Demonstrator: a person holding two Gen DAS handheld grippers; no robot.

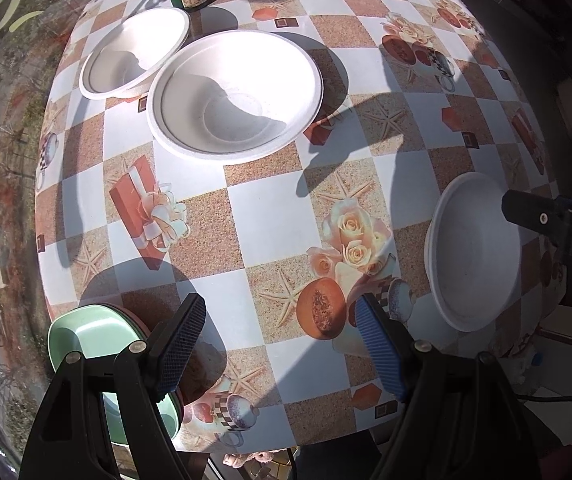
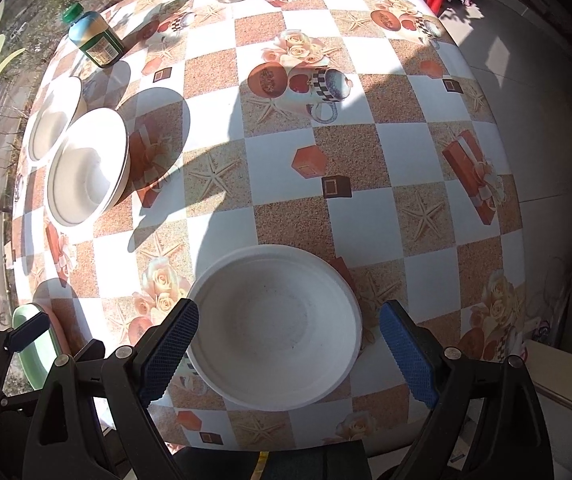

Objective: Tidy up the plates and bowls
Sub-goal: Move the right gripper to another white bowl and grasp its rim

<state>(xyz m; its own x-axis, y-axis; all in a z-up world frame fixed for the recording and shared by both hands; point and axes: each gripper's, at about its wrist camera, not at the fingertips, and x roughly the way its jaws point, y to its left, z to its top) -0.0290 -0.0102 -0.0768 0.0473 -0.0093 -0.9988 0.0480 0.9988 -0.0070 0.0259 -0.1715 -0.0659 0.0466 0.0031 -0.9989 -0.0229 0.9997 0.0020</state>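
With my right fingers [image 2: 406, 356] spread wide and empty over the white bowl [image 2: 275, 324], I should straddle its rim squarely.

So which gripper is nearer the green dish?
Left. The left gripper hangs open right beside the green dish at the table's near-left edge, one finger over its rim. The right gripper is farther off, open over a white bowl.

left gripper [image 1: 279, 346]: black frame showing silver screws, blue ribbed pads
right gripper [image 2: 290, 354]: looking identical, pads possibly textured rubber
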